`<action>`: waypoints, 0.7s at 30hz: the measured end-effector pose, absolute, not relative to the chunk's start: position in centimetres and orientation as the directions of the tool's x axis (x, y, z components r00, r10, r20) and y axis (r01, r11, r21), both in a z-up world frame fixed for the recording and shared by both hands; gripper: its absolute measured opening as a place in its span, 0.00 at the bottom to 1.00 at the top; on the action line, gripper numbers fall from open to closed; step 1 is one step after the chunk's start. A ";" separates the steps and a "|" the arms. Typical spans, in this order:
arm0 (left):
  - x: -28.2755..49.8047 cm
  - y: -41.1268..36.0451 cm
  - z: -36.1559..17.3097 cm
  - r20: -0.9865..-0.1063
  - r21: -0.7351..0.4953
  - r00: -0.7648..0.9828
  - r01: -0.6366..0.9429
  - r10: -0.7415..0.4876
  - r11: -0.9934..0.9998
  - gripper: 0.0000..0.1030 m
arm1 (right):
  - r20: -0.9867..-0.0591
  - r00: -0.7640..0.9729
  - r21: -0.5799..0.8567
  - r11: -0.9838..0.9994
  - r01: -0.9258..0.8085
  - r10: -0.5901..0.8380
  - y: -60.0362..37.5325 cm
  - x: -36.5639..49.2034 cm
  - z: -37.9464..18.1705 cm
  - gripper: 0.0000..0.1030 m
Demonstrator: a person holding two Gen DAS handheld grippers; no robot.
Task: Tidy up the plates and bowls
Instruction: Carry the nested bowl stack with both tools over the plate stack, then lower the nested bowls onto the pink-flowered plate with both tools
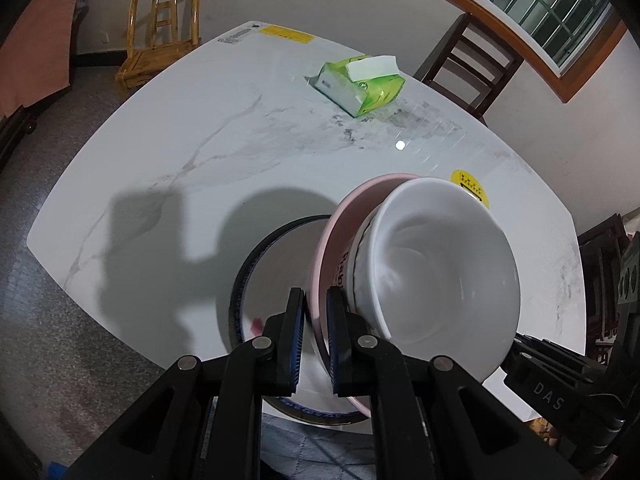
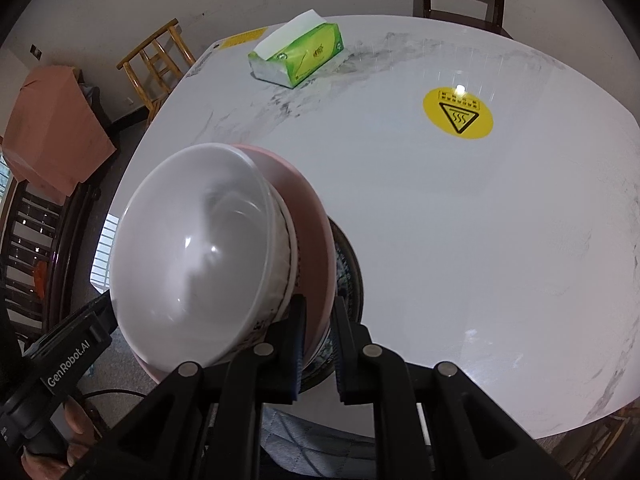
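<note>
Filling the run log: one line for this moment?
left tongs: shut on pink plate | right tongs: same plate | load: white ceramic bowl | below: dark-rimmed plate

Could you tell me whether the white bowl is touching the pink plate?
Touching. The right wrist view shows the white bowl sitting inside the pink plate, its base against the plate's face, with no gap visible.

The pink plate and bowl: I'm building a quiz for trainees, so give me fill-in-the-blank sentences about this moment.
1. The white bowl sits on a plate coloured ____.
2. The left gripper and right gripper are both shut on the rim of the ____ plate.
3. The tissue pack has a wrapper coloured ____.
4. The round warning sticker on the table is ____.

Missing words: pink; pink; green; yellow
</note>
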State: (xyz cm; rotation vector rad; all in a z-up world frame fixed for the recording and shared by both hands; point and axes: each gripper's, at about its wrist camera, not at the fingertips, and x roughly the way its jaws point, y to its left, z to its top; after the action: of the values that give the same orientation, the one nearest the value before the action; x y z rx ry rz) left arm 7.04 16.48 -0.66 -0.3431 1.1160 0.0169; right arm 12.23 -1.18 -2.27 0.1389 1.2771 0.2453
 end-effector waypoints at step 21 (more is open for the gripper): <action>7.2 18.9 -2.4 -0.892 -0.263 0.418 -0.170 -0.173 0.950 0.07 | -0.939 0.242 0.231 0.969 -0.082 0.244 1.3 12.0 -4.0 0.12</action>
State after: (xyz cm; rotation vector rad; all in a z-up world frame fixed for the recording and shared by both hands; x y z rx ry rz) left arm 7.18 18.91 -2.45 -0.3370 1.1461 -0.0018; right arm 11.95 1.30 -4.03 0.1439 1.3082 0.2243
